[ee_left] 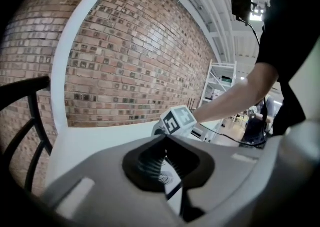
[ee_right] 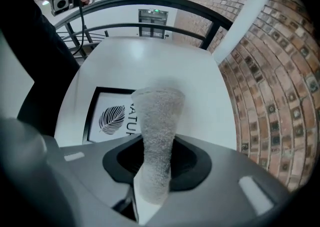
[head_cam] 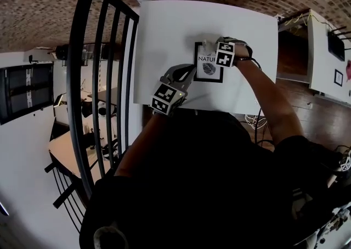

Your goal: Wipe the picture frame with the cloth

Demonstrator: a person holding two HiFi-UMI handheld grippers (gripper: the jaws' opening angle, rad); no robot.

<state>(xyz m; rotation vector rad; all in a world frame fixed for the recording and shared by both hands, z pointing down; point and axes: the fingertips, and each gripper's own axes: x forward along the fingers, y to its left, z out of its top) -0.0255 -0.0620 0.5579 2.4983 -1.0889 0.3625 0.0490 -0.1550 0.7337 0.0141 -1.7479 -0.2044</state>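
The right gripper (head_cam: 215,46) is clenching the cloth (ee_right: 156,136) at the picture frame's (head_cam: 209,68) twelve o'clock edge, while the left gripper (head_cam: 189,72) is pinching its eight o'clock edge.

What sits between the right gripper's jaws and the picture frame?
The cloth, clamped in the right gripper, reaches forward over the picture frame. The right gripper view shows it.

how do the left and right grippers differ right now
The right gripper is shut on the cloth, which sticks out past its jaws; the left gripper carries no cloth. In the head view the right gripper is at the picture frame's top edge, the left gripper at its lower left corner; whether it grips the frame is unclear. Both are over the white table.
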